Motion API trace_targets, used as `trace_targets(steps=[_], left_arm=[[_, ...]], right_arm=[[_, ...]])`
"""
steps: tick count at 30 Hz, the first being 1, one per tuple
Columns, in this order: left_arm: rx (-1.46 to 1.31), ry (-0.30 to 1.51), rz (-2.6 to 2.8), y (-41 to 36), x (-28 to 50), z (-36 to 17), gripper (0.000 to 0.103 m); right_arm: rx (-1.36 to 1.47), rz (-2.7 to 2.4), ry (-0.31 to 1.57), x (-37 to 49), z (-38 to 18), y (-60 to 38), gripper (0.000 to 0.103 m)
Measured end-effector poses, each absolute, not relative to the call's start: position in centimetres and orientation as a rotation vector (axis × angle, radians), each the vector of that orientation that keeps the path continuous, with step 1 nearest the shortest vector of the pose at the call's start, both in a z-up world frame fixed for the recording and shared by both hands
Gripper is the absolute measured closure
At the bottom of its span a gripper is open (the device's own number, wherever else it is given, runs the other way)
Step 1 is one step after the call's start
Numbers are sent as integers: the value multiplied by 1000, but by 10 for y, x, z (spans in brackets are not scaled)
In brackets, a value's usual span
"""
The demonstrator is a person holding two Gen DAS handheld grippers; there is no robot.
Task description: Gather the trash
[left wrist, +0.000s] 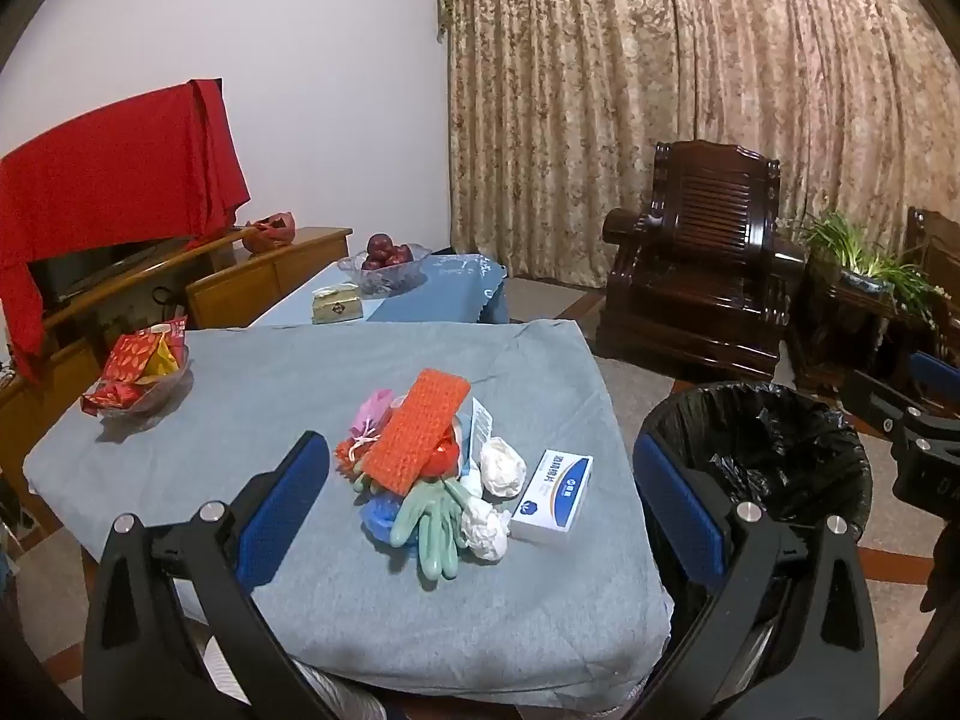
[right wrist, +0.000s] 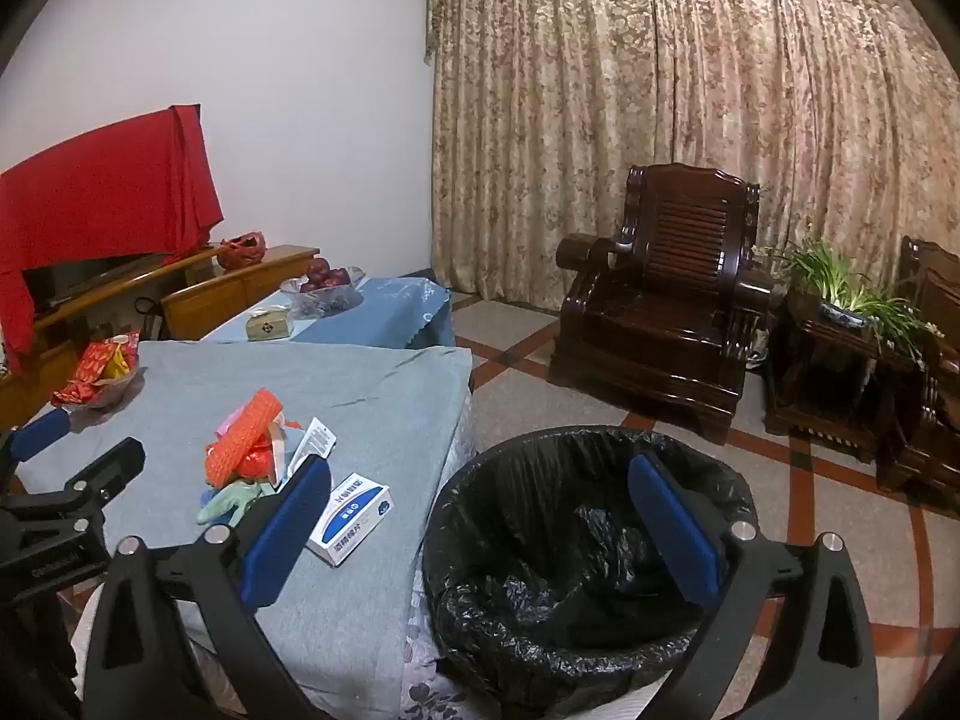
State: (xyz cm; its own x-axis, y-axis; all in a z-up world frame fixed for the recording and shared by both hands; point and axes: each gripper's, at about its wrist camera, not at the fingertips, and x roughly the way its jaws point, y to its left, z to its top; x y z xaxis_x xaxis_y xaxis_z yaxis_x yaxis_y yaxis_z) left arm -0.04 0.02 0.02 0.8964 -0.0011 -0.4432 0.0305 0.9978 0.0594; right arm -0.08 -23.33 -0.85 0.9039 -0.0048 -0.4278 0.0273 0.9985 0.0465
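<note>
A heap of trash lies mid-table on the grey-blue cloth (left wrist: 288,384): an orange scrubber pad (left wrist: 417,429), a green rubber glove (left wrist: 435,516), crumpled white tissues (left wrist: 501,467), a pink wrapper (left wrist: 372,414) and a white-and-blue box (left wrist: 555,495). My left gripper (left wrist: 480,504) hangs open above the table's near edge, short of the heap, holding nothing. To the right of the table stands a bin with a black liner (right wrist: 576,540). My right gripper (right wrist: 480,522) is open over the bin's near rim, with nothing between its blue pads; the box (right wrist: 351,516) lies just beyond its left finger.
A glass bowl of red packets (left wrist: 141,372) sits at the table's far left. Behind is a second table with a fruit bowl (left wrist: 387,261) and tissue box (left wrist: 337,303). A dark wooden armchair (right wrist: 660,306) and a plant stand (right wrist: 840,324) stand on the tiled floor to the right.
</note>
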Motion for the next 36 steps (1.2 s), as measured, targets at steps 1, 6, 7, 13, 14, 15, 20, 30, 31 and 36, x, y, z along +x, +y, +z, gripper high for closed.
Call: trace_targets(steps=[1,6,7,13,14,15,20,30,31,36], left_arm=[[66,460,-17,0,0,0,5],[68,464,-19,0,0,0,5],[70,464,-19,0,0,0,5],[66,462,-16,0,0,0,5],[66,462,-16,1,0,0,5],[66,461,-16,1,0,1,5],[67,462,-16,0,0,0,5],[65,461,-16,0,0,0,5],[66,461,-15,0,0,0,5],[66,460,-15,0,0,0,5]], right_arm=[[52,-16,442,-1,-9,-233,6],[54,-15,442,0,-9,-233,6],[54,-15,442,-1,-9,-233,6],[54,-15,450,1,-9,-233,6],[54,-15,449,0,-9,-233,6],[54,-15,448,0,-8,-233,6],[57,-15,448,0,-8,-235,6],[57,-16,449,-1,-8,-234,6],[57,-15,449,-1,-8,-234,6],[58,-15,448,-1,-8,-234,6]])
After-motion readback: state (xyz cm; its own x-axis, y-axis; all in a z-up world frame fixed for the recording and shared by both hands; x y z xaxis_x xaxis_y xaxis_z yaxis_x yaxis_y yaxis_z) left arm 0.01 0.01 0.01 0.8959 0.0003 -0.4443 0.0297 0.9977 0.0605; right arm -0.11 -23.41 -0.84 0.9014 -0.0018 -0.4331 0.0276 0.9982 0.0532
